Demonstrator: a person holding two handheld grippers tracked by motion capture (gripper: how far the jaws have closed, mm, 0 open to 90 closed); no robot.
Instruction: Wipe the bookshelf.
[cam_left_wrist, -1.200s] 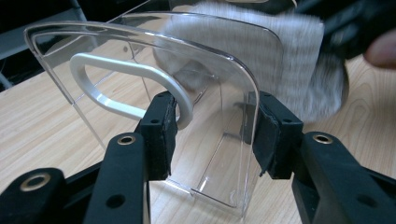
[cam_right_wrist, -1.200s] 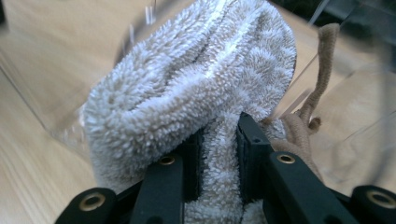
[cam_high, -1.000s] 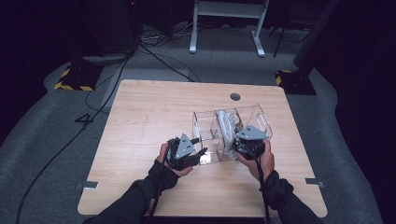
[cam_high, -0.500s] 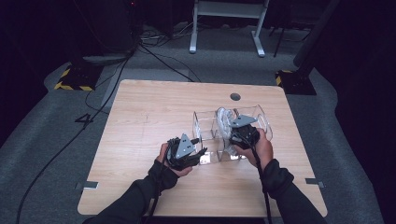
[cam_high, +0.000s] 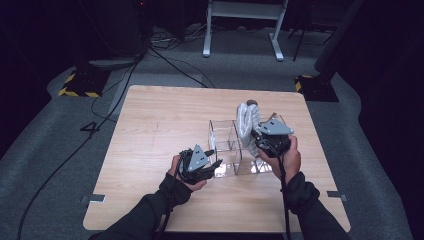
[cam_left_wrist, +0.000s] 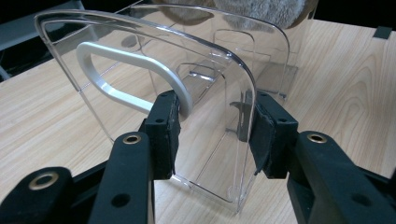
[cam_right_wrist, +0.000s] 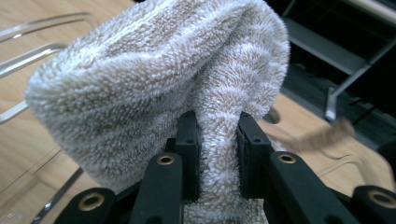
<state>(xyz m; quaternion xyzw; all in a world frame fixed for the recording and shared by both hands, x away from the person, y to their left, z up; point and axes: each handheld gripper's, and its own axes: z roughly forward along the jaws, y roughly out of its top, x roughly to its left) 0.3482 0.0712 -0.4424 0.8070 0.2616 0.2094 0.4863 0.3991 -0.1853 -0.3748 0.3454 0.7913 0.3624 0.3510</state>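
A clear plastic organiser (cam_high: 223, 142) with several compartments stands on the wooden table (cam_high: 160, 120). My left gripper (cam_high: 215, 167) is shut on its near end wall. In the left gripper view the pads (cam_left_wrist: 169, 126) press both sides of that curved wall (cam_left_wrist: 205, 84), beside a white handle (cam_left_wrist: 135, 53). A fluffy grey-white towel (cam_high: 246, 122) hangs bunched above the organiser's right half. My right gripper (cam_high: 254, 139) is shut on it, and the right gripper view shows a fold of the towel (cam_right_wrist: 140, 70) pinched between the jaws of the right gripper (cam_right_wrist: 217, 149).
A round hole (cam_high: 253, 103) in the tabletop sits just behind the towel. Grey tape tabs (cam_high: 94, 198) mark the table's side edges. Beyond the far edge are floor cables (cam_high: 165, 60) and a white metal frame (cam_high: 240, 30).
My right gripper has risen with the towel, which now stands higher above the organiser. The left gripper and the organiser have kept still.
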